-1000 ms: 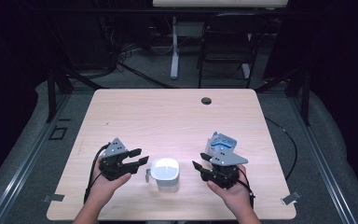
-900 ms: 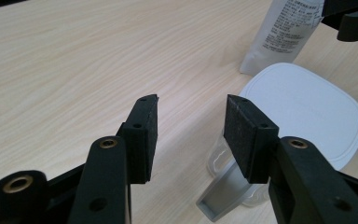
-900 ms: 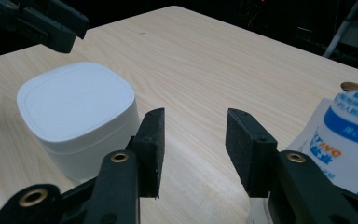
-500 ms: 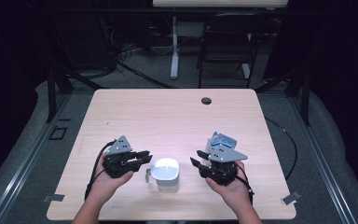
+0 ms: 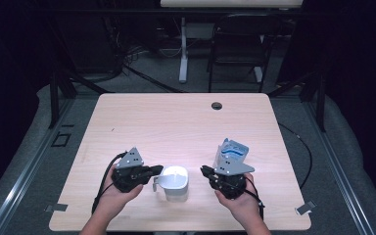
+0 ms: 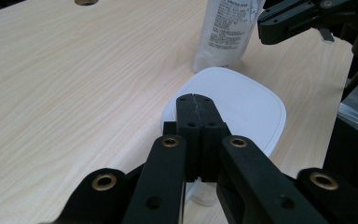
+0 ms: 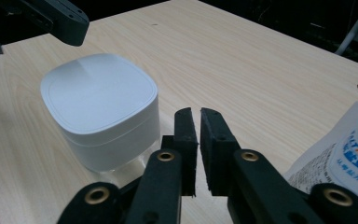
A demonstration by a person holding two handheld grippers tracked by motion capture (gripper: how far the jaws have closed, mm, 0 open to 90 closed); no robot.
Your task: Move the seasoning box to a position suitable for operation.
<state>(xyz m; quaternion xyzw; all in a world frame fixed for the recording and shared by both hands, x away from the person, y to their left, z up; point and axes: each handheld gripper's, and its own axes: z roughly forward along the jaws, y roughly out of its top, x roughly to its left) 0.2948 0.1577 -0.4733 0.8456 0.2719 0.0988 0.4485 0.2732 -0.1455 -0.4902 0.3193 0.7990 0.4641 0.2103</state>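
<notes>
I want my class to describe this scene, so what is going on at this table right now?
A person holds a two-jaw gripper in each hand at a wooden table. A white lidded container stands between them, and a white and blue pouch stands beyond the right gripper. Both the left gripper and the right one have just been closing and are shut with nothing between their jaws, so neither item is held.

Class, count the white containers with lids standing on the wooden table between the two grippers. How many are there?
1. A white rounded-square plastic container with a lid stands near the table's front edge, between the left gripper and the right gripper. None seems hidden.
</notes>
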